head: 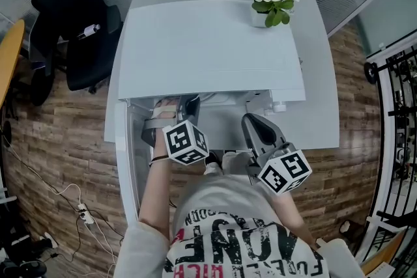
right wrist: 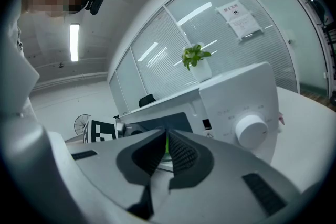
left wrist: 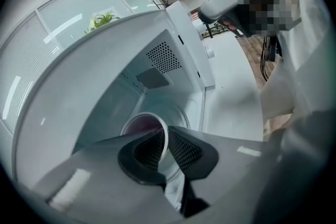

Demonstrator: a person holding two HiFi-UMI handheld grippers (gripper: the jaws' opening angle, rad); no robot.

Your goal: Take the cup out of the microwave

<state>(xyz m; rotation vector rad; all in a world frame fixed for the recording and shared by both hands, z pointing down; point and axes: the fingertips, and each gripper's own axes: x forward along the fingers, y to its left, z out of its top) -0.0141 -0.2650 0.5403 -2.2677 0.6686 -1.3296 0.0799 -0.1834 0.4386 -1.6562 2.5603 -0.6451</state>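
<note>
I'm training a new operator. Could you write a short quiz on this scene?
1. True or false: the cup stands outside the microwave.
2. What is the left gripper shut on? A) the cup B) the microwave C) nothing
3. Fill in: on top of the microwave stands a ___.

Key: 1. False, the cup is inside. 2. A, one jaw is inside the rim and one outside. 3. plant.
</note>
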